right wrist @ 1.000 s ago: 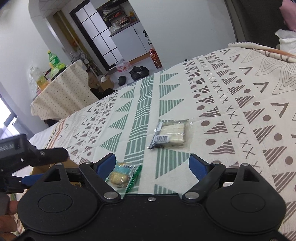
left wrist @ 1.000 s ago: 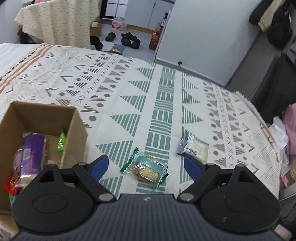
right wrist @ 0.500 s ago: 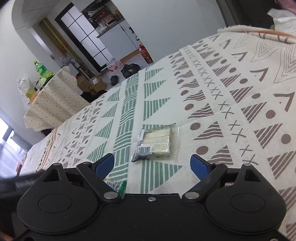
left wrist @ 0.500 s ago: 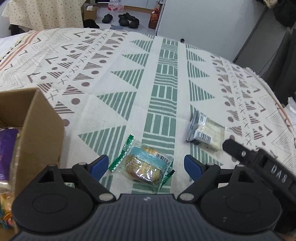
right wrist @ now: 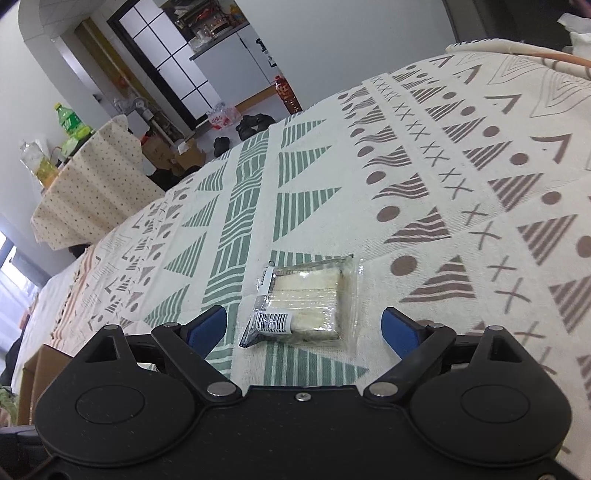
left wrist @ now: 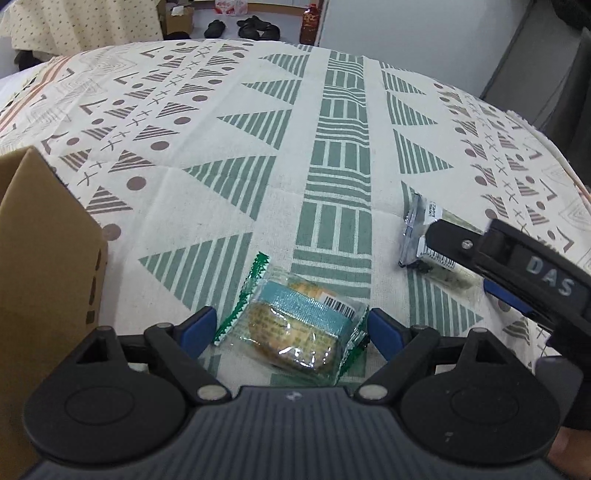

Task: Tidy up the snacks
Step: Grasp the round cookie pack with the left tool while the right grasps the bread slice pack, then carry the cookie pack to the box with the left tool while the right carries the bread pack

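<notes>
A clear-wrapped cookie pack with a teal band and green crimped ends (left wrist: 295,328) lies on the patterned cloth between the blue pads of my open left gripper (left wrist: 291,326). A clear-wrapped pack of pale wafers with a barcode label (right wrist: 303,301) lies between the blue pads of my open right gripper (right wrist: 304,326). That wafer pack also shows in the left wrist view (left wrist: 424,236), partly hidden by the right gripper (left wrist: 517,273). Neither gripper touches its pack. A cardboard box (left wrist: 44,266) stands at the left.
The cloth-covered table (left wrist: 258,147) carries a green and brown geometric print. The box corner also shows at the lower left of the right wrist view (right wrist: 37,373). Beyond the table are a dotted-cloth table with bottles (right wrist: 92,177), shoes on the floor (left wrist: 255,26) and a grey wall.
Both grippers have moved forward and down over the table. The cookie pack now lies between the left pads and the wafer pack between the right pads. The right gripper has entered the left view.
</notes>
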The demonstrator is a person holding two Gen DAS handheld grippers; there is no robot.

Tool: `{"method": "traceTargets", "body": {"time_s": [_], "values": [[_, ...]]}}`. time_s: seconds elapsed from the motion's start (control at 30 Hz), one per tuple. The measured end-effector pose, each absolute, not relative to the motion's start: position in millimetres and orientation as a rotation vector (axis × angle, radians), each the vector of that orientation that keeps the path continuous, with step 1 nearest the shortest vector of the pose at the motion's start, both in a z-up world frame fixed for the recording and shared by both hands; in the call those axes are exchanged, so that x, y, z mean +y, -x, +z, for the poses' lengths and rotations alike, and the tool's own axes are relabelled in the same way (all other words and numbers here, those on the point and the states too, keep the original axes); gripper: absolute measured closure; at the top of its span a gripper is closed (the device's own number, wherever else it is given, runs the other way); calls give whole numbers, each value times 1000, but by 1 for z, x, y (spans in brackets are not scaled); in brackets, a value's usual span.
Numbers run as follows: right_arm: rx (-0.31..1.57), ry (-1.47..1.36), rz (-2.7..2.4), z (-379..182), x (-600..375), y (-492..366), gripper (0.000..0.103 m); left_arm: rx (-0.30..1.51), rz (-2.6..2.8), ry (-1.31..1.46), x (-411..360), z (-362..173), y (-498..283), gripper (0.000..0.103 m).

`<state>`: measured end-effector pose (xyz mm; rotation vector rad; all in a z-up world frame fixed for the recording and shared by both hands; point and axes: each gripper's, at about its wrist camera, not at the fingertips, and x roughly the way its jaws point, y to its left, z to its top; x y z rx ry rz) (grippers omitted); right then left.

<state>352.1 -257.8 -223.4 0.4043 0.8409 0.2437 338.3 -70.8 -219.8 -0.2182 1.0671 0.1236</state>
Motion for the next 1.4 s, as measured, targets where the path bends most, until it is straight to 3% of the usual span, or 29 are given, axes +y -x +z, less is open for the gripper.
{"method": "traceTargets", "body": {"time_s": [0.27, 0.33, 0.47, 0.57, 0.8, 1.4], "values": [[815, -327, 255, -225, -237, -361, 9, 1044, 139, 208, -69, -221, -335, 23], [814, -317, 273, -225, -232, -362, 11, 1036, 145, 217, -66, -219, -334, 32], [819, -245, 264, -227, -222, -364, 26, 1020, 147, 232, -60, -215, -333, 42], [818, -163, 259, -227, -214, -361, 31, 1007, 150, 237, -59, -212, -331, 47], [826, -139, 234, -220, -222, -352, 50, 965, 141, 262, -58, -194, -322, 48], [767, -226, 253, -168, -225, -299, 52, 824, 119, 353, -33, -129, -277, 49]]}}
